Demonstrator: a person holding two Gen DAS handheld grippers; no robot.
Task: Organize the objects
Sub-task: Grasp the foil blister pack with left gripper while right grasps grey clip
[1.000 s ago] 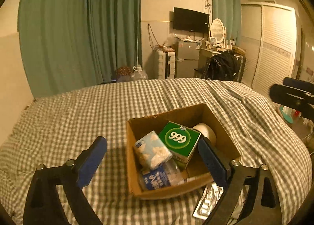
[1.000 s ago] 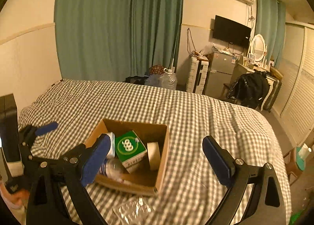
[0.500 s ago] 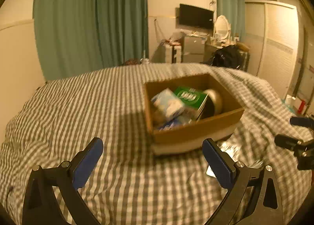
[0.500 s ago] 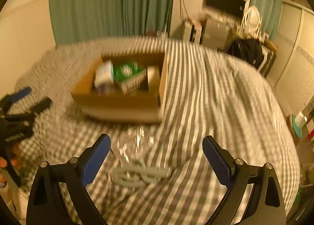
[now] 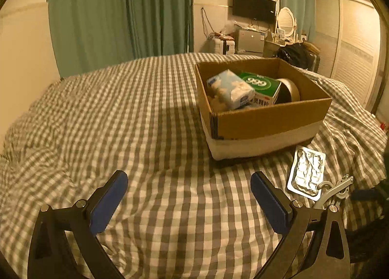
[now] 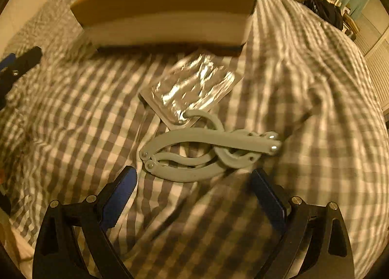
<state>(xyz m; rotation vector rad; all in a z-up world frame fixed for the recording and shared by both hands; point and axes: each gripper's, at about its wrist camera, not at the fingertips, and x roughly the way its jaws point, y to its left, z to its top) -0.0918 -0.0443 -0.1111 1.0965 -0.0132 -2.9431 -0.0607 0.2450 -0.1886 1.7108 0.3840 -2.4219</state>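
My left gripper hangs wide open, empty, over bare bedspread. Cardboard box further right. My right gripper, jaws wide, empty, sits just short of the folded hanger overlapping the foil blister pack. Hanger looks light, rigid, hinged; I'd pinch the stacked arms.

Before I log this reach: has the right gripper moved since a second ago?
Yes. The right gripper has dropped toward the bed, past the cardboard box, and now hangs open just short of the grey folding hanger.
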